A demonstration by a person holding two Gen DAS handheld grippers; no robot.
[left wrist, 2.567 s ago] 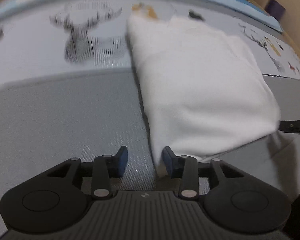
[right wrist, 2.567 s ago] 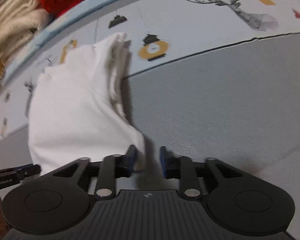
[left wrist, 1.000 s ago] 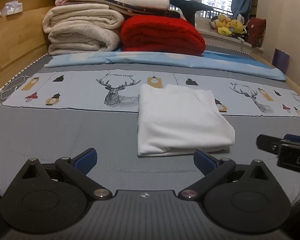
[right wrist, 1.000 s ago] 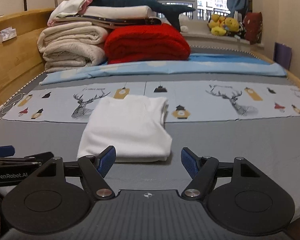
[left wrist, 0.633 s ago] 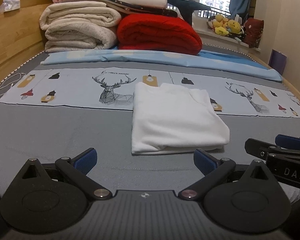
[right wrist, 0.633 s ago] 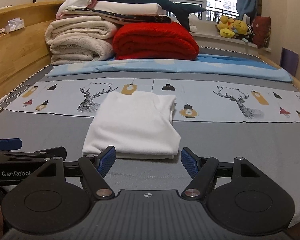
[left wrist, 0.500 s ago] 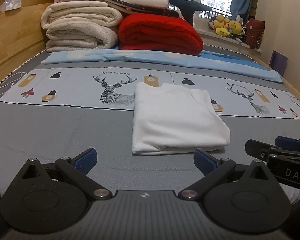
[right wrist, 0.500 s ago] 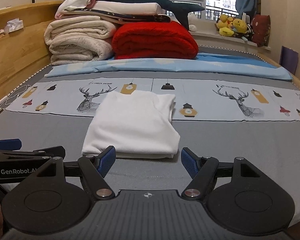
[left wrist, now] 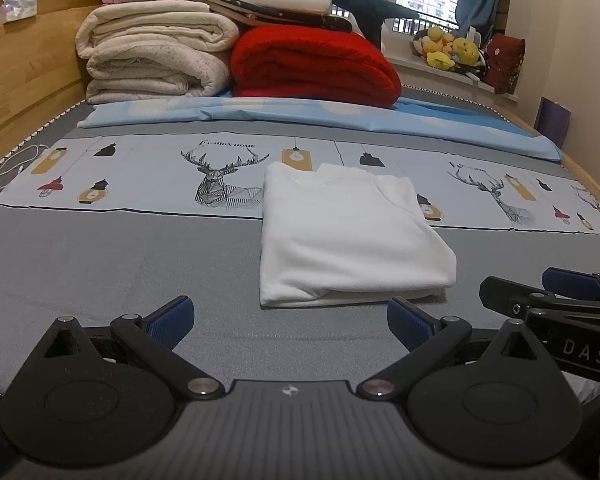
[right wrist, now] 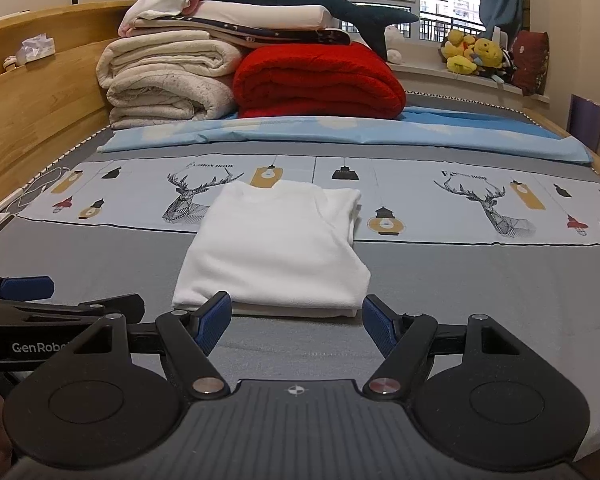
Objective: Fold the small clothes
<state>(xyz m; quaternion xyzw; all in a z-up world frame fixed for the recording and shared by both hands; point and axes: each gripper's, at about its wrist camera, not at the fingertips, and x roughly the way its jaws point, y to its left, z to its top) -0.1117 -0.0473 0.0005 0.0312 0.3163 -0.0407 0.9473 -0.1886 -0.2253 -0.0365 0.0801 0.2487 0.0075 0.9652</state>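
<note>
A white garment (left wrist: 348, 236) lies folded into a neat rectangle on the bed, half on the grey sheet (left wrist: 120, 264) and half on the deer-print strip; it also shows in the right wrist view (right wrist: 276, 248). My left gripper (left wrist: 290, 320) is open and empty, held back from the garment's near edge. My right gripper (right wrist: 296, 320) is open and empty, just short of the near edge. The right gripper (left wrist: 556, 292) shows at the right of the left wrist view, and the left gripper (right wrist: 40, 300) at the left of the right wrist view.
Folded cream blankets (left wrist: 156, 56) and a red blanket (left wrist: 316, 64) are stacked at the head of the bed, with a blue cloth (left wrist: 300, 116) in front. A wooden bed frame (left wrist: 24, 64) runs along the left. Plush toys (left wrist: 452, 52) sit on the windowsill.
Both grippers let go of the garment's near corners, opened wide and pulled back and up. Over the last second they have stayed nearly still. The garment has not moved.
</note>
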